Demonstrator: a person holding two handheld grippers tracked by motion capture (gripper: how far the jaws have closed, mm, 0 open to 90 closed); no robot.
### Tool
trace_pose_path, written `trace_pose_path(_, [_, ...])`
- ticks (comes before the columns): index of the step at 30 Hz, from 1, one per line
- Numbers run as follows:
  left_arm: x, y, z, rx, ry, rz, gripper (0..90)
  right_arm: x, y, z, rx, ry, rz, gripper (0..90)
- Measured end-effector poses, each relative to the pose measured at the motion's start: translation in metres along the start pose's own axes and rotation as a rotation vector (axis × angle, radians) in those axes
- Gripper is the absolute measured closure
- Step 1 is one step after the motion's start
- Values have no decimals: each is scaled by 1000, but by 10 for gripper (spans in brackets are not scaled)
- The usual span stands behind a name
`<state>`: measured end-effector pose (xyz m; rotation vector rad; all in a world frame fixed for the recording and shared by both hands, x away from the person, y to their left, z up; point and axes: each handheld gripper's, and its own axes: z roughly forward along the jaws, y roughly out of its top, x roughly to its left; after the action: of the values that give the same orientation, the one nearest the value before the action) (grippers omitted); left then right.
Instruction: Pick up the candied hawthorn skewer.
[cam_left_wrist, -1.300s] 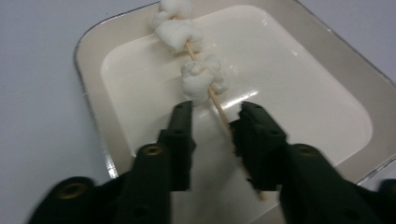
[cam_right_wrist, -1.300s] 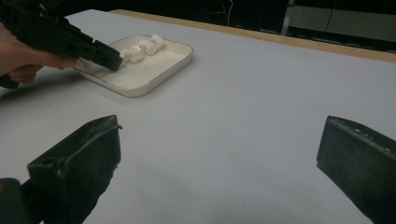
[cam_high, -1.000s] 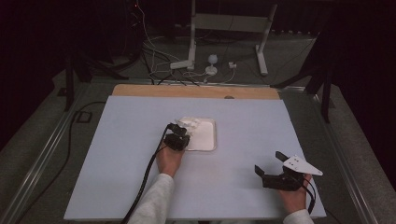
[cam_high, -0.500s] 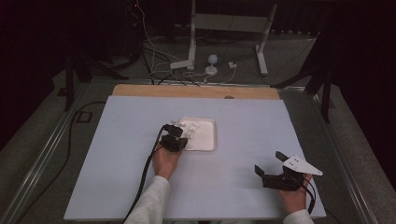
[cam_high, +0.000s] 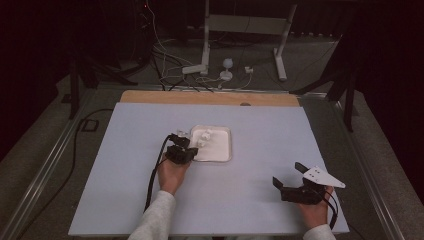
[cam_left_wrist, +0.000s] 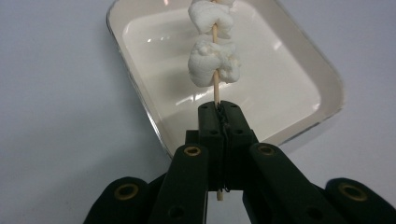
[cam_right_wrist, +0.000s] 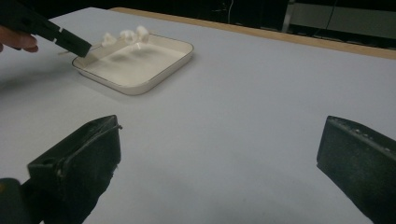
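Observation:
A thin wooden skewer threaded with white marshmallows hangs over a shallow white tray. My left gripper is shut on the skewer's lower end, whose tip pokes out beneath the jaws. From above, the left gripper sits at the tray's near left corner, with the marshmallows above the tray's left part. My right gripper rests near the table's front right, open with nothing between its jaws. In the right gripper view the tray, marshmallows and left gripper lie far left.
The pale blue table cover ends at a wooden strip along the far edge. Beyond it on the floor are stand legs and cables. A black cable trails from the left gripper along the sleeve.
The left hand has drawn back a little toward the near left and risen slightly, carrying the skewer with it. The right hand has stayed put.

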<state>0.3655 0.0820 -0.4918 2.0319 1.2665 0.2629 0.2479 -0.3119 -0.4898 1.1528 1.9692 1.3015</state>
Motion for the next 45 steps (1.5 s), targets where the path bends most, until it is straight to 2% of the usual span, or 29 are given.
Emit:
trace_pose_path(6, [0,-4,-15,-69,-29,20,900,0,0,1,0,6,9,0])
trace_pose_path(10, [0,-10,-23,-118,-43,21,900,0,0,0,1,5,10,0])
trace_pose_path(16, [4,-21,-32,-165,-52,17,900,1,1,2,2,12,14,0])
trace_pose_path(20, [7,-26,-39,-203,-63,22,900,0,4,4,-1,14,39,0])
trace_pose_path(25, [7,-31,-49,-242,-76,43,900,1,9,7,-11,43,69,0])
trace_pose_path(30, [6,-35,-54,-241,-91,56,900,5,16,12,-17,67,79,0])
trace_pose_path(36, [9,-35,-59,-250,-103,44,900,8,28,24,-10,116,109,0])
trace_pose_path(40, [9,-35,-60,-249,-111,58,900,7,49,36,-5,163,135,0])
trace_pose_path(41, [9,-35,-60,-249,-112,59,900,7,49,36,-5,163,135,0])
trace_pose_path(44, [9,-36,-60,-250,-119,66,900,10,70,44,6,192,112,0])
trace_pose_path(45, [8,-36,-60,-251,-122,71,900,10,70,44,6,192,112,0])
